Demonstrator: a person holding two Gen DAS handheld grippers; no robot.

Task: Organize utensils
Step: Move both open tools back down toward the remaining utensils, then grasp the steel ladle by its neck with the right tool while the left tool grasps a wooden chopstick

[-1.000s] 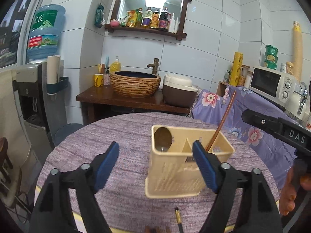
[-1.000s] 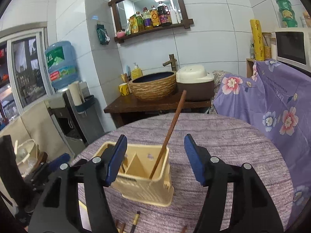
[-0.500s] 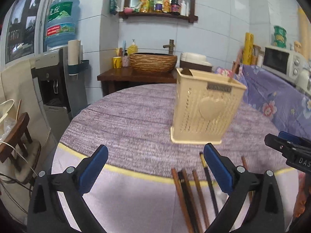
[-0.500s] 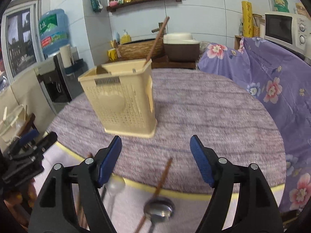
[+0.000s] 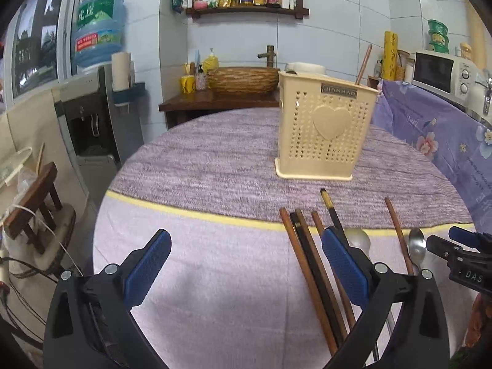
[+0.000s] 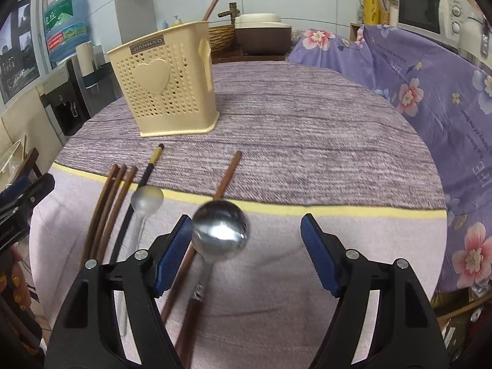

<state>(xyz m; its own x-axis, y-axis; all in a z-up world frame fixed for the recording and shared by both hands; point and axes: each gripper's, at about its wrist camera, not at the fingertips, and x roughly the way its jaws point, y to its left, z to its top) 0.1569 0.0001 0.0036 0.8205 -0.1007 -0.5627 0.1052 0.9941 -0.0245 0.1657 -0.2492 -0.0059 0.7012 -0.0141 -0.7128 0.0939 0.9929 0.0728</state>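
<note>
left gripper [image 5: 246, 264] wide open, low over table | right gripper [image 6: 246, 246] agape above spoon [image 6: 220, 233] | both dropped back from holder [image 6: 169, 83]

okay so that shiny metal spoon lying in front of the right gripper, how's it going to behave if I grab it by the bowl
The metal spoon looks polished and rounded at the bowl, so the pads would probably slip there. It seems rigid, unlikely to flex. The darker handle is straighter and probably grips better. The right hand-held gripper is open above it.
</note>
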